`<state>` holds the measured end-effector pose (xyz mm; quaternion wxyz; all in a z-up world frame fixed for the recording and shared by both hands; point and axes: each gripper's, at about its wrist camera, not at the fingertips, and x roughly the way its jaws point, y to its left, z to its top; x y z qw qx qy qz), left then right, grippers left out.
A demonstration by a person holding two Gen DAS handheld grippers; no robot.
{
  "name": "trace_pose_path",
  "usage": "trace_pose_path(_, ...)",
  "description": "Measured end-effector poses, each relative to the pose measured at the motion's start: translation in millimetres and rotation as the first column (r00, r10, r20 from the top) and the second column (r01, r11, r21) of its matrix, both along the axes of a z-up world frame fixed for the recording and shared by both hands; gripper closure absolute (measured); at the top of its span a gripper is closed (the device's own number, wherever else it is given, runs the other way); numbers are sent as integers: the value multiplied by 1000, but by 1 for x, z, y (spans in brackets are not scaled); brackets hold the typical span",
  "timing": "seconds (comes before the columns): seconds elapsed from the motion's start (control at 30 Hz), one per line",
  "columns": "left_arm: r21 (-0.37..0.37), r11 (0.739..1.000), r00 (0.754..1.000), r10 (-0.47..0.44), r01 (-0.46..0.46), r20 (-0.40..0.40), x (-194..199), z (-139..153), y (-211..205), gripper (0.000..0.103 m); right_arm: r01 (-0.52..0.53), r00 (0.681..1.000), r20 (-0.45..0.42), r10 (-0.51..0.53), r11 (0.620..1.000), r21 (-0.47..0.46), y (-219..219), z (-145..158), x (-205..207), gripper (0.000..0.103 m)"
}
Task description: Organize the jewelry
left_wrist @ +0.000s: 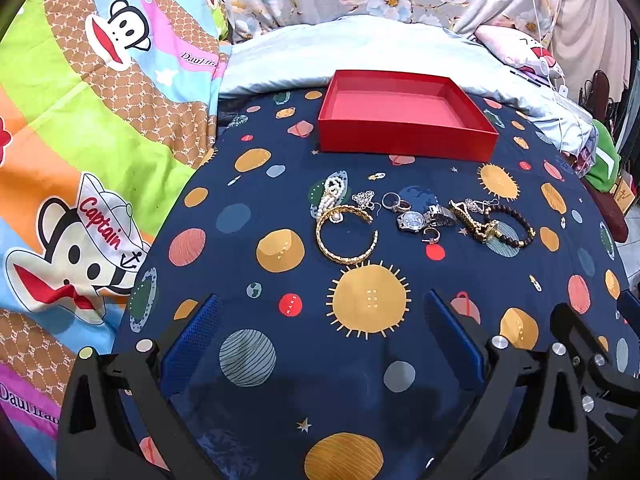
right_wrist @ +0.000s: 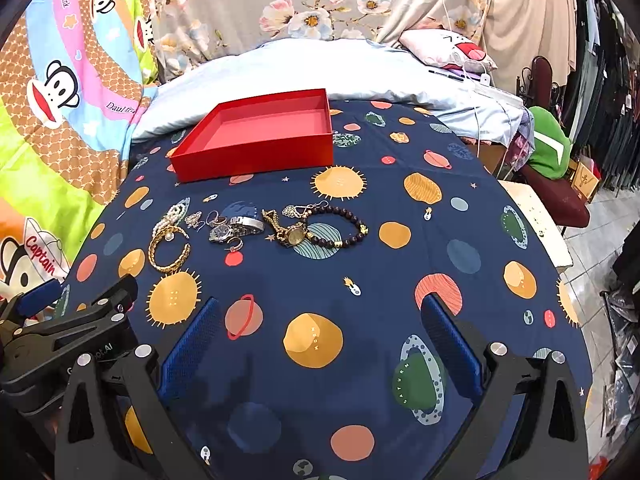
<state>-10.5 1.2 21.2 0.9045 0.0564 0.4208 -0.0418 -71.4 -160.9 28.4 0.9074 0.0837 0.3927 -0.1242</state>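
Observation:
An empty red box (left_wrist: 404,120) (right_wrist: 260,136) sits at the far side of the navy planet-print cloth (left_wrist: 280,360) (right_wrist: 400,240). In front of it lies a row of jewelry: a gold bangle (left_wrist: 346,236) (right_wrist: 169,254), a pearl piece (left_wrist: 330,196) (right_wrist: 172,216), rings (left_wrist: 394,202) (right_wrist: 214,219), a silver watch (left_wrist: 420,220) (right_wrist: 234,228), a gold watch (left_wrist: 476,222) (right_wrist: 288,230) and a dark bead bracelet (left_wrist: 516,228) (right_wrist: 340,228). My left gripper (left_wrist: 320,316) hangs open short of the bangle. My right gripper (right_wrist: 320,316) is open too, nearer than the bead bracelet. Neither holds anything.
A cartoon monkey quilt (left_wrist: 80,140) (right_wrist: 48,100) lies to the left, a pale blue pillow (left_wrist: 340,52) (right_wrist: 300,68) behind the box. The left gripper's body (right_wrist: 72,320) shows at the right wrist view's lower left. The surface drops to a tiled floor (right_wrist: 600,216) on the right.

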Motion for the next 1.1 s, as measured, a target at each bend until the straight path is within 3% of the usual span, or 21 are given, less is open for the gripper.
trace_pose_path(1.1,-3,1000,1000,8,-8,-8,1,1,1,5,-3,1000,3,3,1000,1,0,1,-1,5)
